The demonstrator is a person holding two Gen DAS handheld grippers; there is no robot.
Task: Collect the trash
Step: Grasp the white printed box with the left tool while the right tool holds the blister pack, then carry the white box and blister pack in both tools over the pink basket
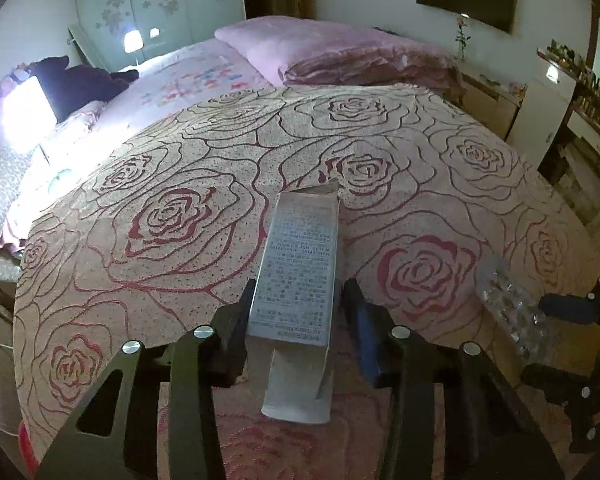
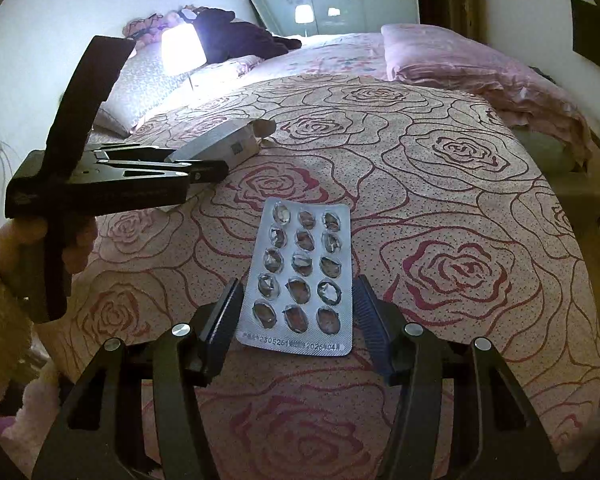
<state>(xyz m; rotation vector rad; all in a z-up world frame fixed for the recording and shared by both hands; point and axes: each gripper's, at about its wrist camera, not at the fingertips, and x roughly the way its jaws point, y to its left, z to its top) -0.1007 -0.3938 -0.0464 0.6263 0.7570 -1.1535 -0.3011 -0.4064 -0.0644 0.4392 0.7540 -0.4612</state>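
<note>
Item one: empty medicine carton (image 1: pixel 300 256), grey, printed, end flap open; lay lengthwise at lower centre of the left wrist view on the rose-patterned bedspread (image 1: pixel 180 184); left gripper (image 1: pixel 298 312) clenched on its near half, pads against both long sides.

Item two: spent blister sheet (image 2: pixel 300 276), every pocket burst; lower centre of the right wrist view; right gripper (image 2: pixel 296 312) closed on its two long edges, sheet apparently lifted clear of the cloth, though contact underneath could not be told.

Hazards, as judged: the carton was hollow and thin-walled, so a hard squeeze could crush it and let it slide out; its loose flap might snag the weave; the blister sheet, held by its edges only, could buckle or pivot free on a quick swing; both tools sat near each other, so a crossing move risked a knock.

Surroundings: folded pink quilt (image 1: pixel 340 52) at upper centre; lit lamp (image 2: pixel 182 48) upper left; dark garment (image 2: pixel 240 38) beside it; no bin visible in either view.
</note>
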